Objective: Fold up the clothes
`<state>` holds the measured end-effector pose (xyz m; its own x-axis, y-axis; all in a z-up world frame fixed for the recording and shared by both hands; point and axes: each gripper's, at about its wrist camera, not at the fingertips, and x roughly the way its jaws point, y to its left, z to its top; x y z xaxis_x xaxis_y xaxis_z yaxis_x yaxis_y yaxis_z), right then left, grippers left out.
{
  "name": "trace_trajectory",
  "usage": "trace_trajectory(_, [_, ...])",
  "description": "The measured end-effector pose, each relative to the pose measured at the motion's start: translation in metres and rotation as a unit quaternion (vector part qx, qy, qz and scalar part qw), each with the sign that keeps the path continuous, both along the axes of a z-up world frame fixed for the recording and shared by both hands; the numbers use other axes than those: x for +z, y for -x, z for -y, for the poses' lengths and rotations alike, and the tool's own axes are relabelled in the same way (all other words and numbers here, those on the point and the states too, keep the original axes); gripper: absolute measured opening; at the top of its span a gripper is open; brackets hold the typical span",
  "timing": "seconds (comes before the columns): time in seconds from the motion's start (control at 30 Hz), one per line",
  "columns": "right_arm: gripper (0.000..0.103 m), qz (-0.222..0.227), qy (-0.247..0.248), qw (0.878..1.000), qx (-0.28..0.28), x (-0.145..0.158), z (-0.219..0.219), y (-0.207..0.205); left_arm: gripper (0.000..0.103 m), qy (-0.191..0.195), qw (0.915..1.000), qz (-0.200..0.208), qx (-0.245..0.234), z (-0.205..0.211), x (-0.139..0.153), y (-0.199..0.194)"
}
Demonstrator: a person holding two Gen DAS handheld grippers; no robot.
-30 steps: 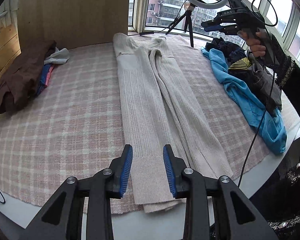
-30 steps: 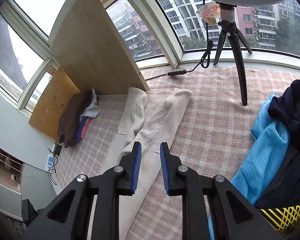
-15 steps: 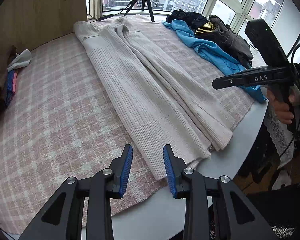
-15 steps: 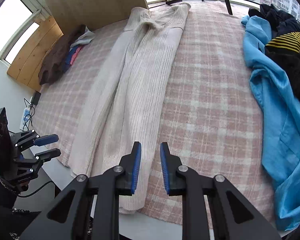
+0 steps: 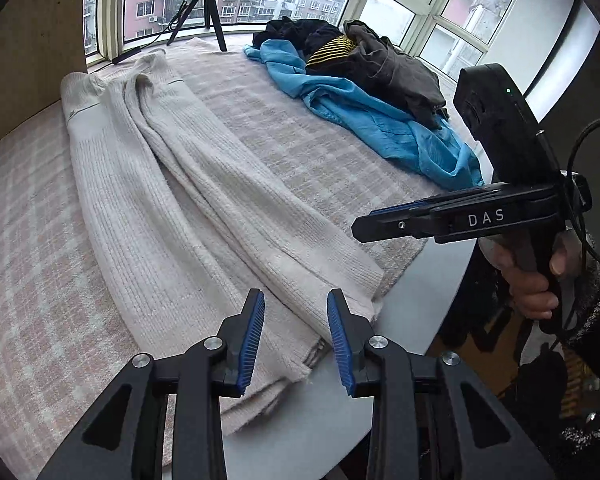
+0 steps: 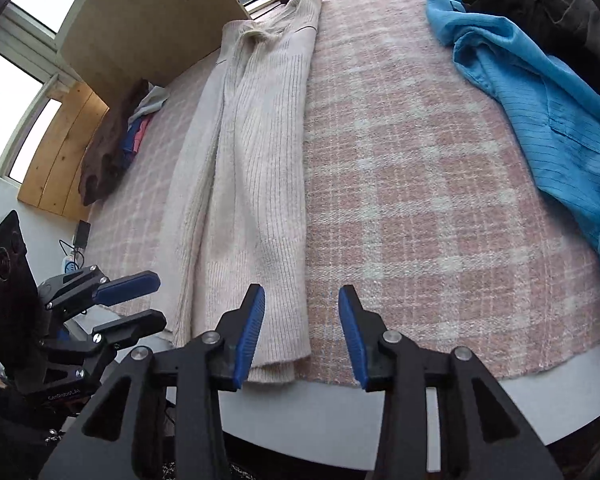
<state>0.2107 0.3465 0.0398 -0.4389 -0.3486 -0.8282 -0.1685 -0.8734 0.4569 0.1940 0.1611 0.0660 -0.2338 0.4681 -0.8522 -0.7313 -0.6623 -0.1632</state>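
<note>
Cream knit garment on plaid blanket, blue garment beside

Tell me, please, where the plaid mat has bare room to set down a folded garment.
The widest free patch lies between the cream sweater and the blue shirt. A second lies between the sweater and the brown clothes by the wooden panel. The right side is crowded: the shirt and the dark clothes pile cover it.
</note>
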Motion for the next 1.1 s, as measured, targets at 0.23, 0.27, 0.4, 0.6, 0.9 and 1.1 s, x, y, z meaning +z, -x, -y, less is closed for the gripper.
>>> trace_trajectory(0.23, [0.038, -0.005, 0.017, 1.000, 0.011, -0.010, -0.009, -0.019, 0.031, 0.025, 0.9992, 0.021, -0.022, -0.047, -0.011, -0.006])
trace_trajectory(0.27, [0.038, -0.006, 0.023, 1.000, 0.010, -0.011, -0.011, -0.022, 0.031, 0.033, 0.9989, 0.027, -0.019, -0.051, -0.016, -0.004])
trace_trajectory(0.4, [0.038, -0.017, 0.022, 0.999, 0.028, -0.010, -0.014, -0.030, 0.008, 0.031, 0.9987, 0.038, -0.013, -0.053, -0.025, 0.001])
trace_trajectory(0.6, [0.038, -0.045, 0.014, 0.996, 0.074, -0.002, -0.009, -0.042, 0.007, -0.027, 0.9965, 0.071, 0.034, -0.015, -0.003, 0.011])
trace_trajectory(0.9, [0.016, -0.035, -0.005, 0.989, 0.146, -0.014, 0.044, -0.012, 0.008, -0.009, 0.9968, 0.065, 0.045, -0.011, -0.005, 0.009])
trace_trajectory(1.1, [0.005, -0.001, -0.070, 0.986, 0.151, -0.002, 0.037, -0.015, 0.008, -0.003, 0.9982, 0.018, 0.058, 0.017, 0.011, 0.005])
